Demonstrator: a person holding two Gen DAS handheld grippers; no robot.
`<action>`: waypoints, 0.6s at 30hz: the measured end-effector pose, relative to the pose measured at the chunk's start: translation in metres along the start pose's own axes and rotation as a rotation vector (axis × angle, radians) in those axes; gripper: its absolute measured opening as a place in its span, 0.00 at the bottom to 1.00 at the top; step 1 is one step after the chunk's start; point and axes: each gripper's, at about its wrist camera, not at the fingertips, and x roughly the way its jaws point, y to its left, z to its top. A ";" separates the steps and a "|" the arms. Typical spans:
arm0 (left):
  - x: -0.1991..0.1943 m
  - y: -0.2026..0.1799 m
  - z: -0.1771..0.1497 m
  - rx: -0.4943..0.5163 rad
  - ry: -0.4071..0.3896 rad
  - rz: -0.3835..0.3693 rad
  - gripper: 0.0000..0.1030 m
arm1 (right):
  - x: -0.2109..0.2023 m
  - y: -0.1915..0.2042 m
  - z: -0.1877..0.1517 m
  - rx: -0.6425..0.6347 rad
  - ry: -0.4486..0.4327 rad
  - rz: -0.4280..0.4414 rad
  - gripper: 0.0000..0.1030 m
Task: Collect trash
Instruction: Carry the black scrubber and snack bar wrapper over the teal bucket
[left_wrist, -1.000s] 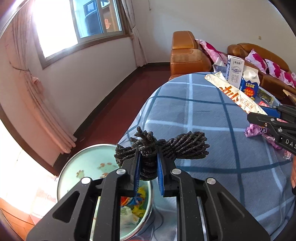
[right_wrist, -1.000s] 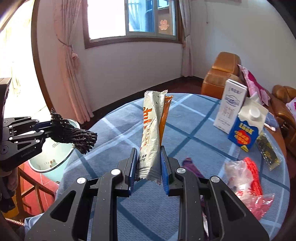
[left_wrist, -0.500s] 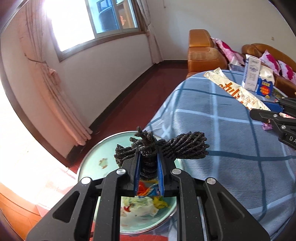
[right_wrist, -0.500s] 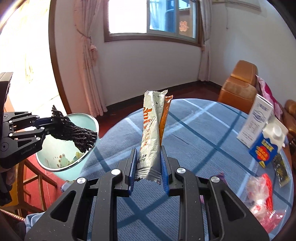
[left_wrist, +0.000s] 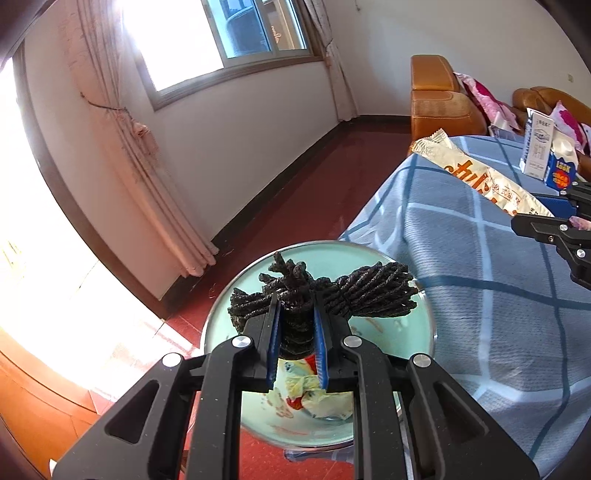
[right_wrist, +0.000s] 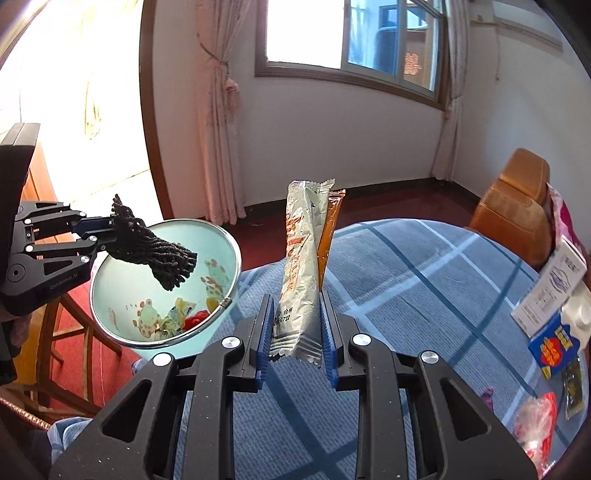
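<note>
Two grippers are each carrying a piece of trash; the left gripper (left_wrist: 297, 332) is clenched on a dark knotted rope bundle (left_wrist: 325, 295), and the right gripper (right_wrist: 295, 332) is clenched on a silver snack wrapper (right_wrist: 299, 266) with an orange wrapper (right_wrist: 328, 236) pressed behind it; the relation that matters is the bundle over the bin: in the left wrist view the rope bundle hangs directly above the open mouth of the pale green trash bin (left_wrist: 424, 332), whose floor already holds crumpled wrappers; the right wrist view agrees, showing the left gripper (right_wrist: 96, 236) reaching over the near rim with the bundle (right_wrist: 155, 254) drooping inside the ring of the bin (right_wrist: 232, 266); the bundle's long axis runs crosswise to the fingers, well within the rim; the left hand is plainly the nearer one, so a release there looks like the next step, and the drop should land inside; the silver wrapper stands upright along the right fingers, above the blue checked tablecloth (right_wrist: 424, 295), beside the bin and not yet over it; the right hand would have to travel leftward past the rim before letting go.
</note>
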 end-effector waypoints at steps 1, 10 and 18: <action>0.000 0.002 -0.001 -0.003 0.002 0.006 0.15 | 0.001 0.002 0.001 -0.007 0.000 0.003 0.24; 0.005 0.017 -0.011 -0.022 0.022 0.051 0.15 | 0.013 0.019 0.006 -0.074 0.006 0.039 0.24; 0.009 0.028 -0.020 -0.038 0.037 0.084 0.15 | 0.023 0.033 0.009 -0.116 0.019 0.069 0.25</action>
